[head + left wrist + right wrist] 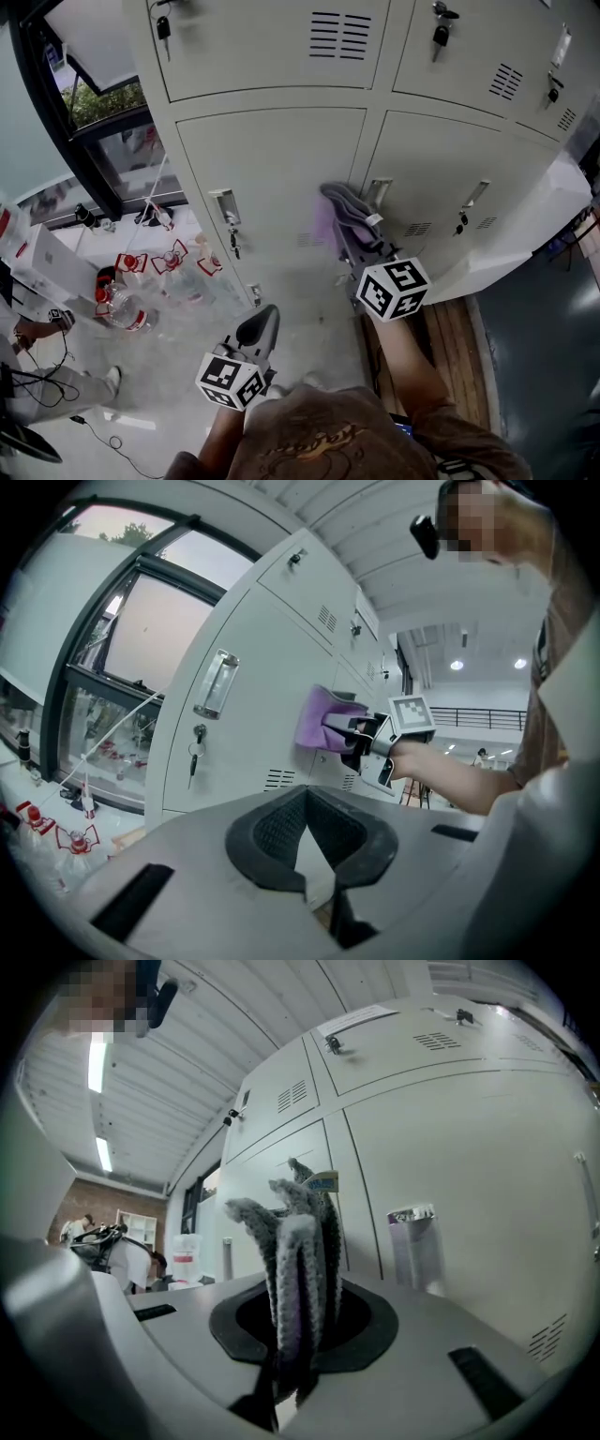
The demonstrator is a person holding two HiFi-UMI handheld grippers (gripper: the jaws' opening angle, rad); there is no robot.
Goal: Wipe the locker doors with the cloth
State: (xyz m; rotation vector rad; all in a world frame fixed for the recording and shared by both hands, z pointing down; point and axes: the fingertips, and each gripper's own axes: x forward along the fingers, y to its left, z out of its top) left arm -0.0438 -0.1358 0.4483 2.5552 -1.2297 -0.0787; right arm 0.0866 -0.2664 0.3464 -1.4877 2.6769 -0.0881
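The right tongs are clamped on the purple-grey cloth. In the right gripper view its folds stand up from between the two halves. The cloth is bunched at the tip of these tongs and is pressed against a lower locker door, at the door's right edge by the seam with the next door. Just right of the tip sits the recessed handle of that next door.

The left tongs hang lower and to the left of the right tongs, well back from the lockers and touching nothing. Their halves are drawn together at the tips with nothing between them. Ahead of them and up to their left is the wiped door's latch plate, with a key hanging below it. Well off to their left, red-capped bottles stand on the floor.
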